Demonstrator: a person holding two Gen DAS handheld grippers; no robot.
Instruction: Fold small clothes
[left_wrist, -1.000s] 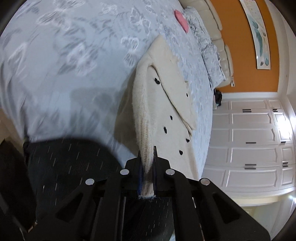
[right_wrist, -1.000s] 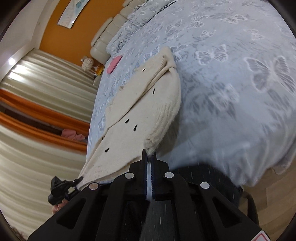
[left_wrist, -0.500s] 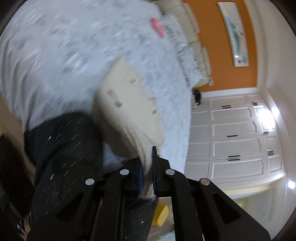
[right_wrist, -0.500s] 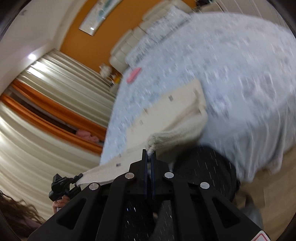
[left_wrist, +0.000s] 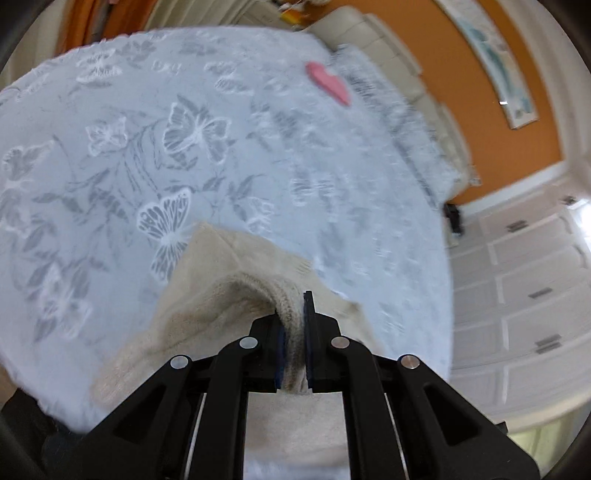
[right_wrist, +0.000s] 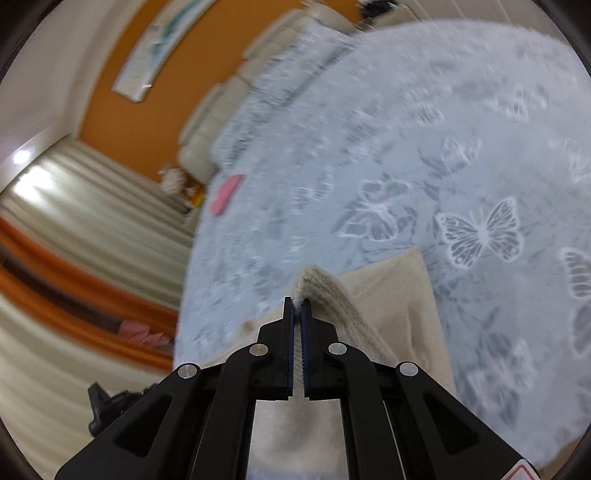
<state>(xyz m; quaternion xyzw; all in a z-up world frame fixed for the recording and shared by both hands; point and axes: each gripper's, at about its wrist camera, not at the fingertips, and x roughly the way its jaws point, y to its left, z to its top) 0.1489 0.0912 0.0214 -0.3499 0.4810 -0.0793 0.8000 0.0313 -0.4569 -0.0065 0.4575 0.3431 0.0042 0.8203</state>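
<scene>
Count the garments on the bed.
2. A cream knit at the near edge, pinched by both grippers; a pink item near the pillows. Others may lie out of view.

We've got two wrist fisheyes, each looking forward and downward along its own black fingers, close over the pale blue butterfly-print bedspread (left_wrist: 155, 155). Both catch the cream knitted garment (left_wrist: 229, 266), the pink heart-shaped cushion (right_wrist: 226, 194) and the orange wall (right_wrist: 147, 122).
</scene>
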